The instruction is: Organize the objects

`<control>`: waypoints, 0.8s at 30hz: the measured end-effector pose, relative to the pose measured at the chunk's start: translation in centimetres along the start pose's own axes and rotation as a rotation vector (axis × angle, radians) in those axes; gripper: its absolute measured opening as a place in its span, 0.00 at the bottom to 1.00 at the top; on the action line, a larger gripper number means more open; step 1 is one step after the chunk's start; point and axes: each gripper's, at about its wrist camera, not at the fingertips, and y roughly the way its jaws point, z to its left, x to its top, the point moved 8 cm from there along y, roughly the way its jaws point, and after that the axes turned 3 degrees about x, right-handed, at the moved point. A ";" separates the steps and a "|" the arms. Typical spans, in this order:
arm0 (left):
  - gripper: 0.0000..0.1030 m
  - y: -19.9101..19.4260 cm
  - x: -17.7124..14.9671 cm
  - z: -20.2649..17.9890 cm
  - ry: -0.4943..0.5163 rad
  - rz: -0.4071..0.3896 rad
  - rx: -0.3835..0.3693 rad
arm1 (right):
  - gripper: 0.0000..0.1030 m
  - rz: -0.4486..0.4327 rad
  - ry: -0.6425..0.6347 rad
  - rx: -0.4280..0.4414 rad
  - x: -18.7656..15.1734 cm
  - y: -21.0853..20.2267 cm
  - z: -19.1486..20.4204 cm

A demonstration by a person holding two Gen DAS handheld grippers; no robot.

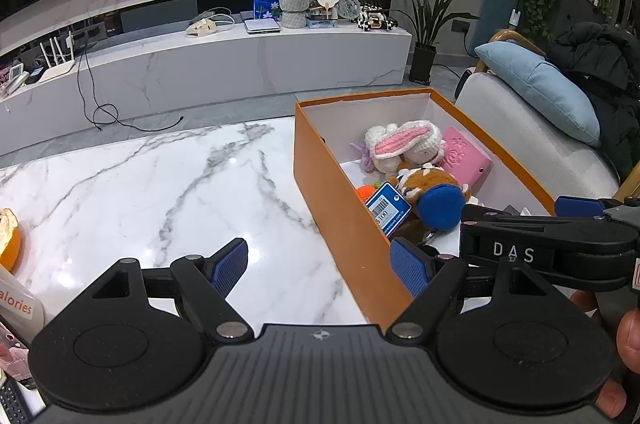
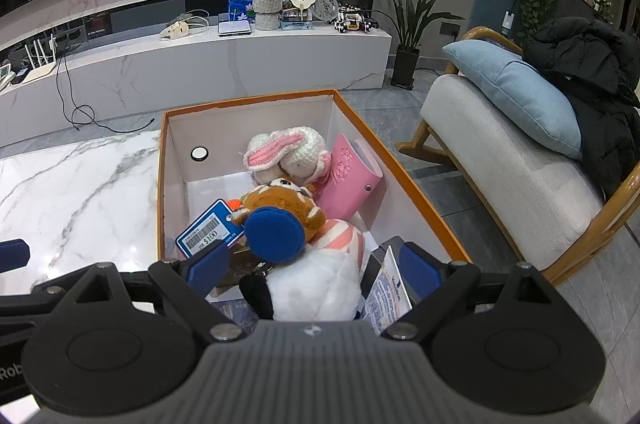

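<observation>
Two grippers, both spread wide with nothing between the jaws. The left gripper [image 1: 318, 270] hangs over the marble bench [image 1: 160, 192], its right pad sitting just at the near left wall of the orange box [image 1: 340, 224] — whether it touches the cardboard I can't tell. The right gripper [image 2: 314, 270] hovers over the near end of that same box [image 2: 162, 208], jaws open on either side of a white fluffy plush [image 2: 320, 284] that lies right below and between them, not pinched.

Everything to be sorted is already in the box, ahead of the right jaws: a brown plush with a blue round ear muff [image 2: 280, 220], then a crocheted white bunny with pink ears [image 2: 288, 154] further ahead at the far end, and a pink snap wallet [image 2: 346, 180] leaning on the right wall beside the bunny. A blue price tag with a barcode [image 2: 210, 228] sits just ahead of the left pad, and a small printed card [image 2: 386, 292] stands just inside the right pad.

From the left wrist view, a peeled orange [image 1: 9, 238] sits on the bench well off to the left of the jaws — and a person's fingers [image 1: 628, 340] show at the right edge, under the other gripper's body.
</observation>
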 end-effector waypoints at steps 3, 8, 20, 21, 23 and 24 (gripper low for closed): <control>0.89 -0.1 0.0 0.1 0.003 -0.002 0.004 | 0.90 0.000 -0.001 0.002 0.0 0.0 0.1; 0.89 -0.1 0.0 0.2 0.006 -0.003 0.008 | 0.91 0.001 -0.001 0.002 0.0 0.0 0.1; 0.89 0.0 -0.1 0.1 0.009 -0.001 0.010 | 0.92 0.003 0.002 -0.002 -0.3 0.1 0.2; 0.89 -0.1 -0.1 0.1 0.008 -0.001 0.010 | 0.93 0.003 0.002 -0.004 -0.3 0.1 0.2; 0.89 0.0 -0.1 0.1 0.009 -0.001 0.011 | 0.93 0.003 0.001 -0.005 -0.3 0.1 0.3; 0.89 0.0 -0.1 0.1 0.009 -0.001 0.011 | 0.93 0.004 0.002 -0.006 -0.3 0.1 0.3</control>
